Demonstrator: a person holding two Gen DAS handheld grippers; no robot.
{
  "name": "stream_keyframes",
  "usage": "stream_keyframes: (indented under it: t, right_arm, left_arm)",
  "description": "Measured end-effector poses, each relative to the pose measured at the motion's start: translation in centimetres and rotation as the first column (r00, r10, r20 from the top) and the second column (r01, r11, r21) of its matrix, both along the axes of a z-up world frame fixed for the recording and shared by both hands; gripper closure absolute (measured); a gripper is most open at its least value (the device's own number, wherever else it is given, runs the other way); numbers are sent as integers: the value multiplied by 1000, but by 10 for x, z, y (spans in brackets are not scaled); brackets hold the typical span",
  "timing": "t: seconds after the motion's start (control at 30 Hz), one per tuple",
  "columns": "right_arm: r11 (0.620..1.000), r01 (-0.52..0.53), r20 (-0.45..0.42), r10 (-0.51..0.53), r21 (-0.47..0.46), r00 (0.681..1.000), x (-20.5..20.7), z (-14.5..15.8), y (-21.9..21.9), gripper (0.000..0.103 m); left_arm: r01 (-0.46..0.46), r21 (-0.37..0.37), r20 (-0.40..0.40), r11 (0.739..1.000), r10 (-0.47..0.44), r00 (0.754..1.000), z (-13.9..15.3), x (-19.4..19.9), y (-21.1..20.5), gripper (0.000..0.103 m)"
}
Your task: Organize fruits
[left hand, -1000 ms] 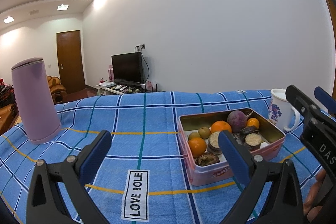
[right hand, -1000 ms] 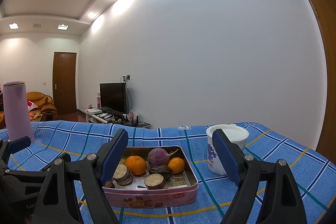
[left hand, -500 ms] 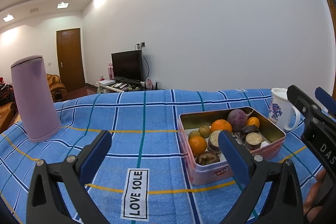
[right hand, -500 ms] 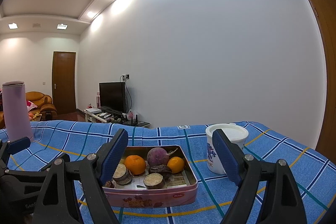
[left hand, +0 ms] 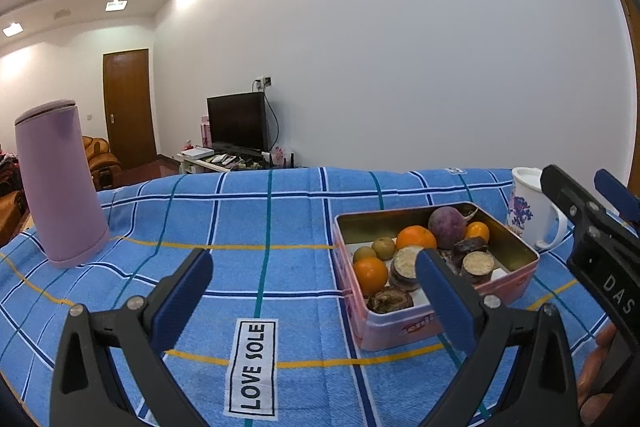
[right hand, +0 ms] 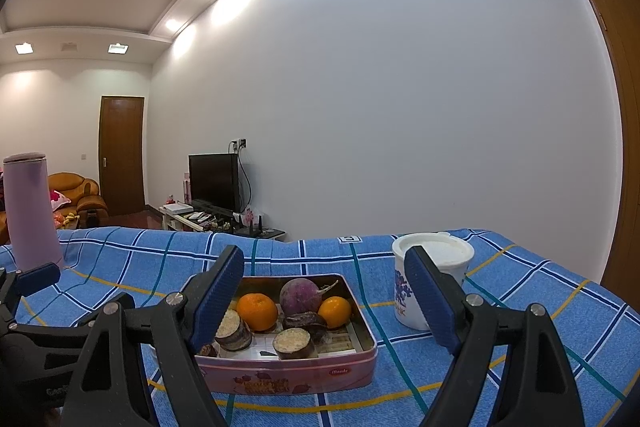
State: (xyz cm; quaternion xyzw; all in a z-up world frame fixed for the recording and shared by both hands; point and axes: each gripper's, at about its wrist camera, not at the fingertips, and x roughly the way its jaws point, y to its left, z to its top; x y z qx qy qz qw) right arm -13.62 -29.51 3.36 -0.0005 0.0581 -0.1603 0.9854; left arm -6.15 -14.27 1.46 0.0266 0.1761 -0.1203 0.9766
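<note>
The left gripper (left hand: 312, 281) is spread wide and holds nothing. The right gripper (right hand: 324, 291) is spread wide too. The pink tin (right hand: 352, 371) of fruit sits on the blue cloth (left hand: 280, 223). In the right view, a white mug (right hand: 430, 263) stands at 2 o'clock from the tin. In the left view, a purple bottle (left hand: 60, 183) stands far off at 9 o'clock. Nothing blocks the tin.

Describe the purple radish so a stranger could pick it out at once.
On the blue checked cloth sits a pink tin, left of a white flowered mug. At the tin's far end, the purple radish lies between two oranges. It is the only round purple thing there, with a thin root tail at one end.
</note>
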Motion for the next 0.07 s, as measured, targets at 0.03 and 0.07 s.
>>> stream_keyframes:
  t: [0.03,0.07]
  right_arm:
    - [1000,1,-1,-1,0,1000,0,0,0,19]
    - [1000,1,-2,-1,1,1000,1,0,0,19]
  left_arm:
    - [-3,1,-1,1000,3,1000,0,0,0,0]
    - [-6,2,-3,1000,6,1000,0,1,0,0]
